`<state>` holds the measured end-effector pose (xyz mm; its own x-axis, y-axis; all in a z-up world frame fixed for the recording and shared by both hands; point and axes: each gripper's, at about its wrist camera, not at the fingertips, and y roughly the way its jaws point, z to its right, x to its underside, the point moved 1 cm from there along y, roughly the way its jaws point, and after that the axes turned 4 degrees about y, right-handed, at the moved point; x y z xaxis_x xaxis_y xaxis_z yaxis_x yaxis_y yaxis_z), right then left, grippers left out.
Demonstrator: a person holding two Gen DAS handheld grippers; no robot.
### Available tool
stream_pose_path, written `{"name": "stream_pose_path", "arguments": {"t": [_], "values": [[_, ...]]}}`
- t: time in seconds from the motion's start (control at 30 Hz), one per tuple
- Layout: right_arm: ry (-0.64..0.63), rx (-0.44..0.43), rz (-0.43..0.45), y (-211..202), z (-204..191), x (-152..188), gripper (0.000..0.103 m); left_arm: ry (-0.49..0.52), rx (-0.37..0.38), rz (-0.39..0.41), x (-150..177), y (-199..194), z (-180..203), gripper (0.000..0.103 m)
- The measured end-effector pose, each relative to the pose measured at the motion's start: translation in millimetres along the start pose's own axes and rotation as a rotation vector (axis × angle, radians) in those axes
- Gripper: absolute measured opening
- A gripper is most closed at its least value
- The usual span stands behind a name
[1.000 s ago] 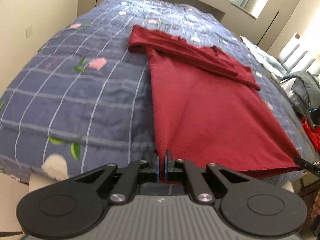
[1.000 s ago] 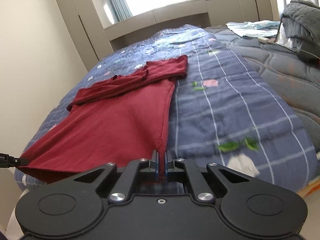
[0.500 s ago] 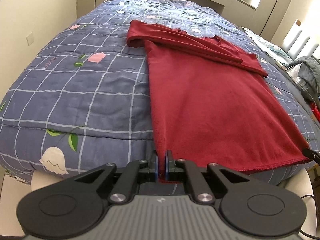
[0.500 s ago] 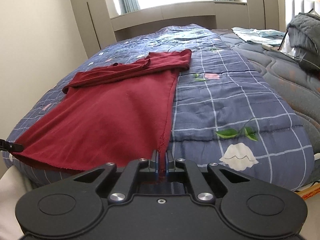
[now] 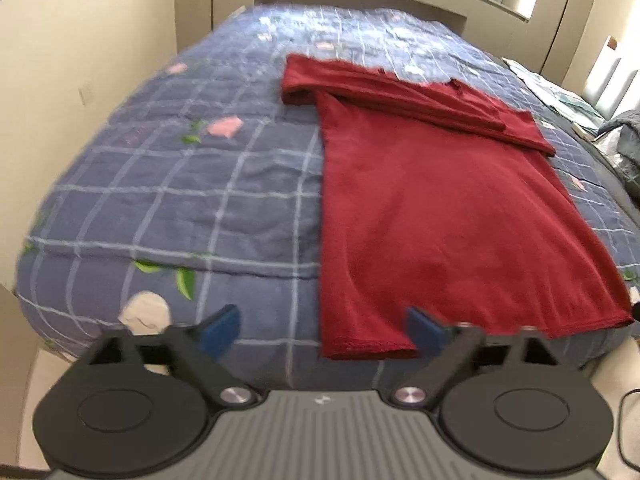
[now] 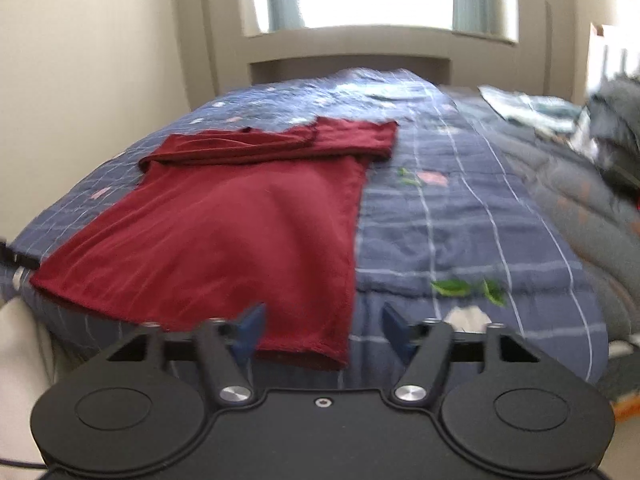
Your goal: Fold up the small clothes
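Left wrist view showed the left gripper spread wide, released, with the red shirt flat on the bed toward 1 o'clock. The right gripper likewise gaped empty, the shirt's hem just ahead toward 11 o'clock.

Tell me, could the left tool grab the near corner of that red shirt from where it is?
Probably yes. The left tool is open, and the red shirt has its hem corner draped over the bed edge right between the tips, with nothing in the way.
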<state>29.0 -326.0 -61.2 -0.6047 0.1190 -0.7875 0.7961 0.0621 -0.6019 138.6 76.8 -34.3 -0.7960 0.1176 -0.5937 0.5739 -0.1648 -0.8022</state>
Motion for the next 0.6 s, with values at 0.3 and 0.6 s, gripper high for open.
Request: {"name": "stream_pose_path", "arguments": {"t": [0.3,0.6], "values": [[-0.365,-0.085,-0.002,12,-63,7,0.095,0.228,-0.074,0.092,8,-9,41,0.103],[-0.687,-0.057,-0.025,48,-96,34,0.067,0.437,0.013,0.101,18,6,104,0.103]]}}
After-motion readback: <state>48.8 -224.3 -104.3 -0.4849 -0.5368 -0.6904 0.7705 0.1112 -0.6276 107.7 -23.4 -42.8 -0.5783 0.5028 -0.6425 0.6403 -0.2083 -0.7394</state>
